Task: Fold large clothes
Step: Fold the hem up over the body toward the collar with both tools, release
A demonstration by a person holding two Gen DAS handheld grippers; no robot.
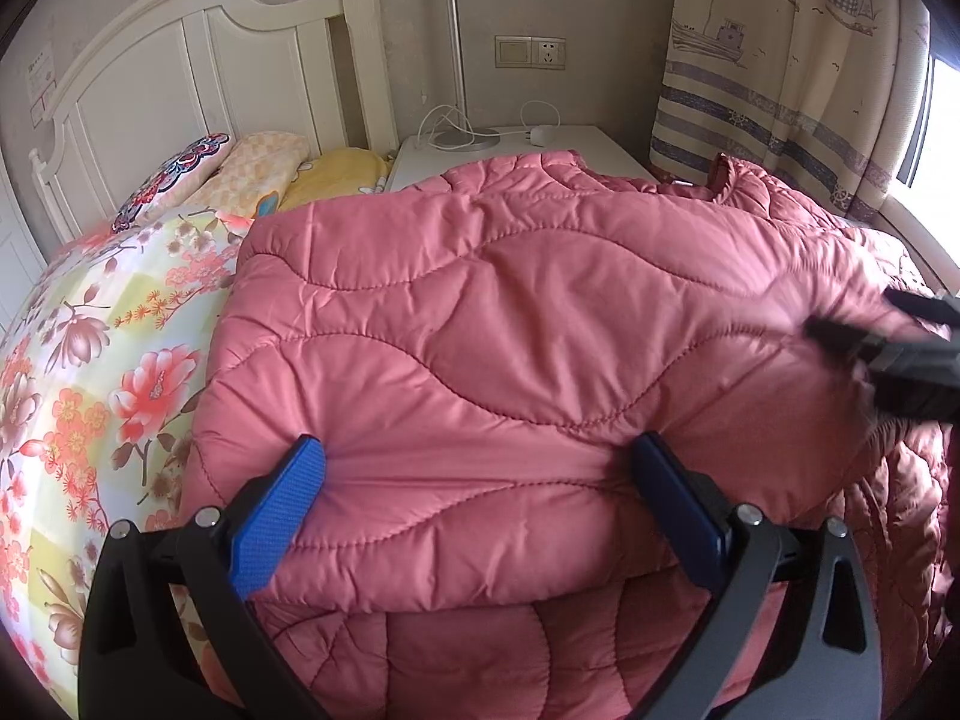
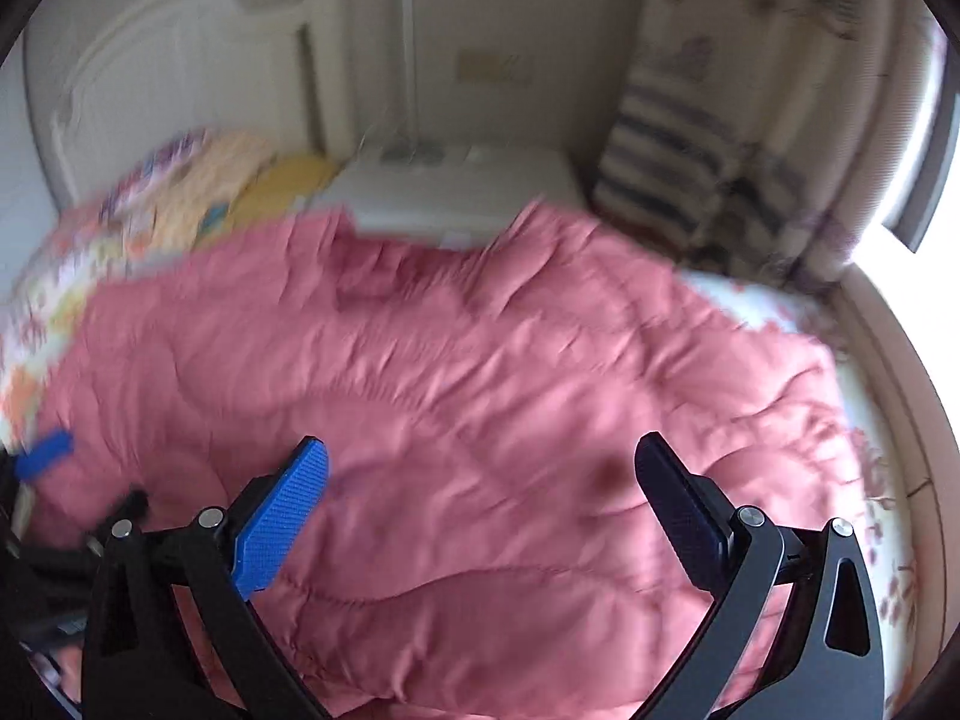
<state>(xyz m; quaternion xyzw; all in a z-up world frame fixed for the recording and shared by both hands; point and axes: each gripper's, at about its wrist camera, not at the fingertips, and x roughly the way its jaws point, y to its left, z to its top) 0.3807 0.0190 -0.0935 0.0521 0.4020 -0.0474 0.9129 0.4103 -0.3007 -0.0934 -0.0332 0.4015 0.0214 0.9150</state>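
Observation:
A large pink quilted coat [image 1: 510,324] lies on the bed, a folded-over layer on top of a lower layer. My left gripper [image 1: 480,468] is open, its blue pads on either side of the near edge of the top fold. My right gripper [image 2: 480,468] is open and empty over the coat [image 2: 450,372]; that view is blurred by motion. The right gripper also shows as a dark blurred shape at the right edge of the left wrist view [image 1: 888,354]. The left gripper shows at the left edge of the right wrist view [image 2: 45,456].
The bed has a floral cover [image 1: 90,390] and pillows [image 1: 258,174] by a white headboard [image 1: 180,78]. A white nightstand [image 1: 516,147] with a lamp base and cables stands beyond. A striped curtain [image 1: 780,90] hangs at the right by a window.

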